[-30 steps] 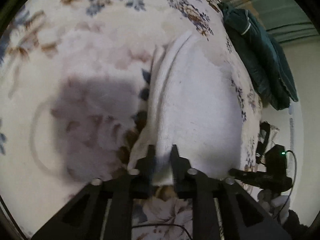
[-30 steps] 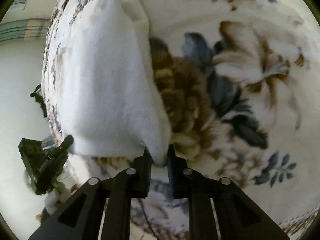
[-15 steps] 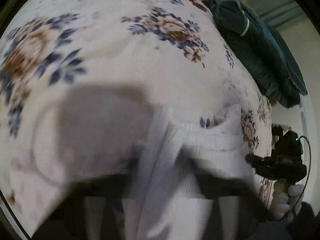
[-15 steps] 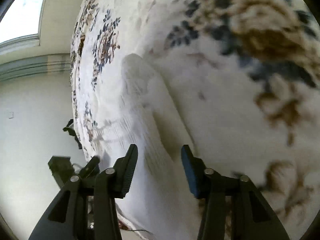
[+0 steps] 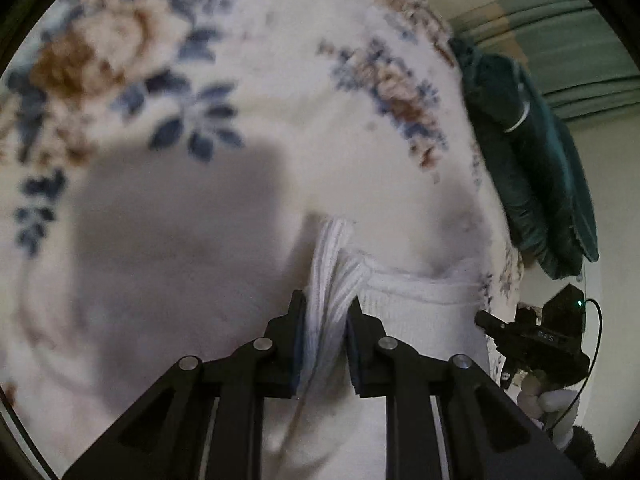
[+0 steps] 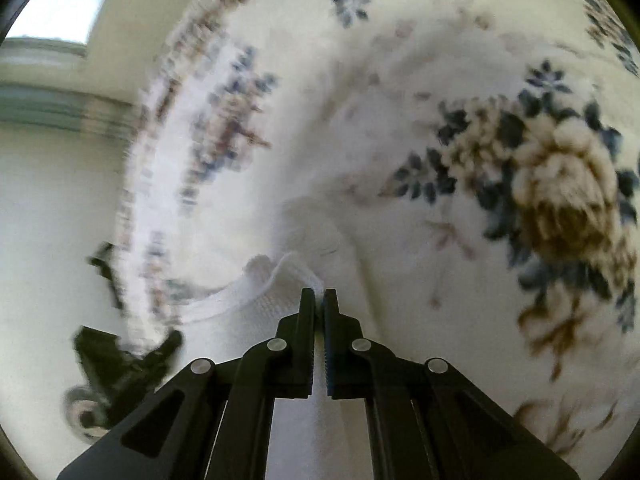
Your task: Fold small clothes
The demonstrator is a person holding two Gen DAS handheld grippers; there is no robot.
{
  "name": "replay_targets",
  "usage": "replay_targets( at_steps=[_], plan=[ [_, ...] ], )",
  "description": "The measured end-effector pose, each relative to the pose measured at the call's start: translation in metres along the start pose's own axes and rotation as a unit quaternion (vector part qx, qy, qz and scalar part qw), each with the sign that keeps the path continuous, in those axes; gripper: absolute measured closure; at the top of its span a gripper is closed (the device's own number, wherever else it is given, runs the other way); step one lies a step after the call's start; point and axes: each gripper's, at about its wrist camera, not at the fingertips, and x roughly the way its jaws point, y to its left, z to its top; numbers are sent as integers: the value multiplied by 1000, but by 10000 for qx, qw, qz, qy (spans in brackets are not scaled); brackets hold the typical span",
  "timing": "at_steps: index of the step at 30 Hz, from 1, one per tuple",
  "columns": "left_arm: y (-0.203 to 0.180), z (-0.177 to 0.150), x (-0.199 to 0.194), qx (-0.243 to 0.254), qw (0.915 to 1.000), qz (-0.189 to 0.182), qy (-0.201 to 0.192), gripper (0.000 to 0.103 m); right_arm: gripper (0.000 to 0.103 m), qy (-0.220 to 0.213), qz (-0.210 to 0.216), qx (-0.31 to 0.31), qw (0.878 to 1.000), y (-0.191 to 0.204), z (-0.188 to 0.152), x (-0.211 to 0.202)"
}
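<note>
A small white ribbed garment (image 5: 416,312) lies on a cream floral blanket (image 5: 200,200). My left gripper (image 5: 326,304) is shut on a bunched ribbed edge of it, with cloth filling the gap between the jaws. In the right wrist view the same white garment (image 6: 256,304) stretches to the left, and my right gripper (image 6: 319,294) is shut on its edge with the jaws almost touching. The right gripper also shows in the left wrist view (image 5: 532,336), at the garment's far side.
A dark green jacket (image 5: 528,152) lies at the blanket's far right edge. The floral blanket (image 6: 480,160) fills most of both views. A pale wall and window lie beyond the bed's edge on the left of the right wrist view. The left gripper's dark body (image 6: 120,364) shows there too.
Both grippers have moved along the garment to its ribbed edge. The right gripper, open half a second ago, has closed on the cloth. The left still holds cloth.
</note>
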Motion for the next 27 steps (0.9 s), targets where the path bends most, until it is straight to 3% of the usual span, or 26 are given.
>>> replay_targets(
  at_steps=[1, 4, 5, 6, 7, 8, 9, 12, 14, 18, 22, 24, 27],
  plan=[
    [5, -1, 2, -85, 9999, -85, 56, 87, 99, 119, -85, -2, 9999, -1, 2, 10],
    [10, -4, -6, -209, 9988, -388, 200, 73, 98, 338, -20, -22, 9994, -2, 2, 18],
    [12, -7, -11, -283, 9982, -475, 233, 60, 97, 400, 107, 8, 9991, -3, 1, 16],
    [13, -12, -21, -324, 9979, -494, 253, 46, 89, 524, 295, 73, 9982, -5, -1, 15],
    [14, -18, -30, -326, 9979, -506, 247, 40, 81, 618, 423, 143, 9971, -10, -5, 11],
    [16, -28, -42, -299, 9976, -582, 217, 35, 65, 625, 558, 206, 9963, -15, -11, 4],
    [18, -40, -52, -290, 9974, -629, 212, 33, 47, 590, 704, 264, 9954, -21, -19, -6],
    [28, -69, -57, -377, 9952, -812, 386, 28, 24, 777, 1068, 508, 9899, -43, -50, -20],
    [32, -81, -44, -446, 9933, -880, 597, 28, 18, 1085, 1338, 634, 9830, -57, -70, -12],
    [32, -91, -15, -486, 9897, -1091, 795, 28, 16, 1594, 1634, 816, 9702, -71, -97, 25],
    [30, -86, 5, -498, 9871, -1274, 835, 23, 9, 1787, 2041, 984, 9575, -75, -103, 56],
    [27, -83, 8, -536, 9852, -1394, 844, 13, 2, 1868, 2191, 996, 9525, -72, -101, 71],
    [18, -81, 10, -458, 9846, -1460, 846, 11, 0, 1983, 2337, 966, 9470, -62, -98, 80]
  ],
)
